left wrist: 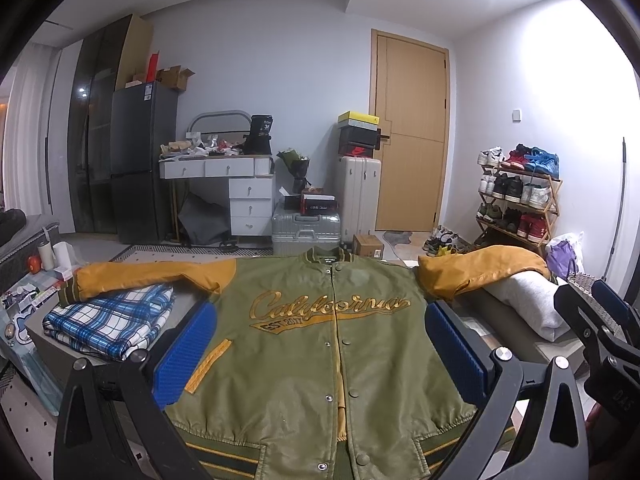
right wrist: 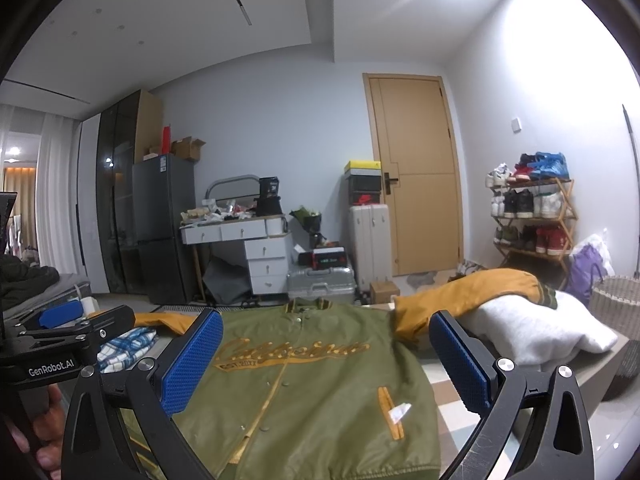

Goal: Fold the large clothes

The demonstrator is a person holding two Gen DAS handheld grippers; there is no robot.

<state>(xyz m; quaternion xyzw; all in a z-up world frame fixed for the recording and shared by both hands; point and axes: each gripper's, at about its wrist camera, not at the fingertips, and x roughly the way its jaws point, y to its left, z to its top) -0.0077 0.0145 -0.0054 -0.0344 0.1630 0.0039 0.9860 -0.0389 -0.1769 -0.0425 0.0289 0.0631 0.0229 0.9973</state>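
Spreading across the grey table [left wrist: 496, 320] in front of us lies the green jacket [left wrist: 320, 344], flat, front side up, snapped shut down the middle, with gold "California" lettering on the chest and its collar pointing away from us. Its mustard sleeves reach out to both sides: one sleeve [left wrist: 152, 274] rests over a folded blue plaid cloth [left wrist: 108, 322], the other sleeve [left wrist: 480, 270] drapes over a white bundle [left wrist: 532, 300]. A small white tag [right wrist: 398, 414] sits at the jacket's pocket in the right wrist view. We hold the left gripper [left wrist: 320, 360] above the jacket's lower half, its blue pads [left wrist: 186, 354] set wide apart with nothing between them but the cloth below. Our right gripper [right wrist: 326, 364] hovers likewise, spread wide and grasping nothing. Whether either touches the jacket, we cannot tell
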